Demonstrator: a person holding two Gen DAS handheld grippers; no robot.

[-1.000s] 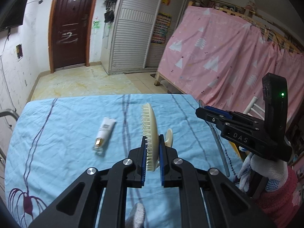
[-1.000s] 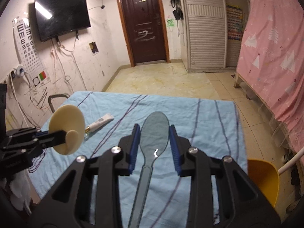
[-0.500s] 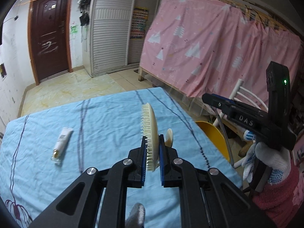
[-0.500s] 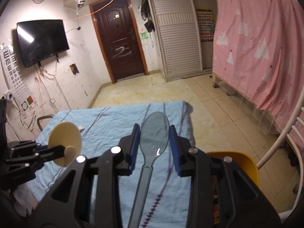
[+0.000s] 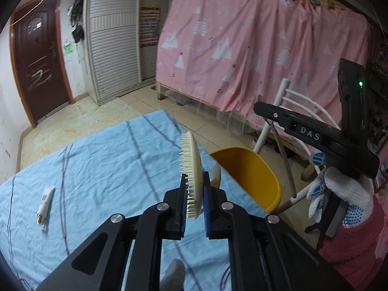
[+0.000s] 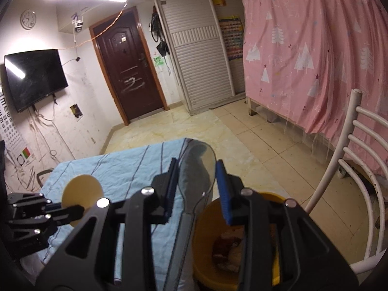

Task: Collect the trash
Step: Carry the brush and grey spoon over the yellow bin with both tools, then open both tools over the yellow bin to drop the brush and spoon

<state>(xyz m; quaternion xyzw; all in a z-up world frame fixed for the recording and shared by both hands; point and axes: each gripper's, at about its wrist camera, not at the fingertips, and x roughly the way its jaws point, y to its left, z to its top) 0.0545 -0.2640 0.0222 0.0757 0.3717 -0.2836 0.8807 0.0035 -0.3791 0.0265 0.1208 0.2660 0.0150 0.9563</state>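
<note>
My left gripper [image 5: 194,189] is shut on a cream round brush [image 5: 191,162], held upright above the blue-sheeted table [image 5: 101,160]; the brush also shows in the right wrist view [image 6: 81,190]. My right gripper [image 6: 197,174] holds a clear plastic spoon [image 6: 198,167] between its jaws, above the yellow bin [image 6: 211,220], which has trash inside. The jaws look slightly wider than before. In the left wrist view the bin [image 5: 249,169] stands beside the table's right edge, and the right gripper [image 5: 291,123] is above it. A small white tube [image 5: 44,200] lies on the table at the left.
A white metal chair [image 6: 349,160] stands right of the bin. A pink curtain [image 5: 254,48] covers the bed frame behind. A dark door [image 6: 131,72], a white shutter wardrobe [image 6: 201,65] and a wall TV [image 6: 34,77] are farther off.
Both grippers swung right, from over the table towards the yellow bin. The right gripper now hangs over the bin and its jaws have widened a little around the spoon.
</note>
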